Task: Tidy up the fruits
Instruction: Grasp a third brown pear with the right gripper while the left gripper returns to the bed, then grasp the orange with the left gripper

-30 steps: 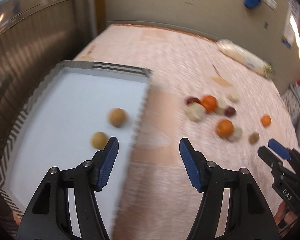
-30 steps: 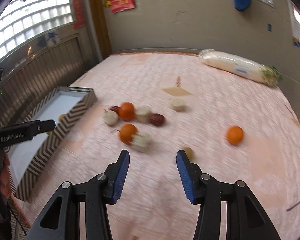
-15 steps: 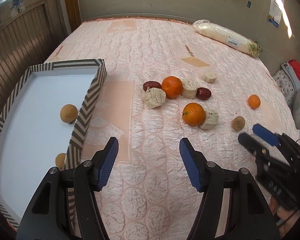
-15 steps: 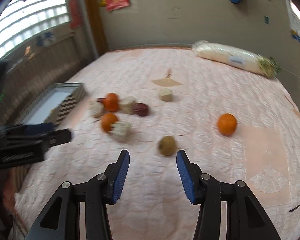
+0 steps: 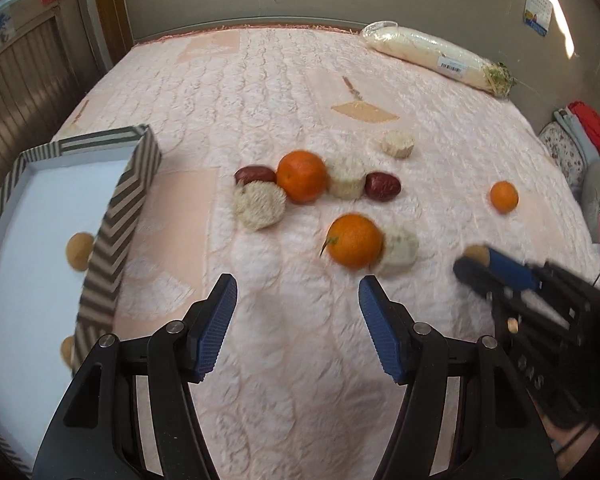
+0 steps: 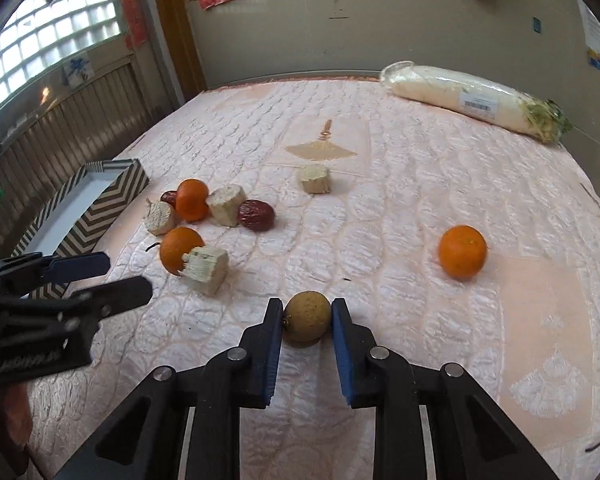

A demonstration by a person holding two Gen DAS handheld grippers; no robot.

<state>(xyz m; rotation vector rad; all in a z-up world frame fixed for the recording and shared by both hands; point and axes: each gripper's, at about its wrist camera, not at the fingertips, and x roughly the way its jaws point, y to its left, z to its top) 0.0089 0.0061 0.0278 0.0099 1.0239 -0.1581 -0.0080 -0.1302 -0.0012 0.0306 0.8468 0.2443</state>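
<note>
My right gripper (image 6: 306, 316) is shut on a small brown longan (image 6: 307, 317) on the pink quilt; it also shows in the left wrist view (image 5: 474, 268). My left gripper (image 5: 296, 304) is open and empty, low over the quilt in front of an orange (image 5: 355, 241). Oranges (image 6: 191, 199), red dates (image 6: 256, 215) and pale cut chunks (image 6: 205, 266) lie clustered beside a chevron-striped box (image 5: 120, 208). Two longans (image 5: 80, 250) lie in the box. A lone orange (image 6: 462, 251) sits to the right.
A wrapped white radish (image 6: 472, 100) lies at the far edge by the wall. A lone pale chunk (image 6: 316, 179) sits behind the cluster. Wooden panelling and a window run along the left. Cushions (image 5: 572, 148) lie off the bed's right side.
My right gripper moved forward and closed on the brown longan. My left gripper swung right, away from the box and towards the fruit cluster, staying open.
</note>
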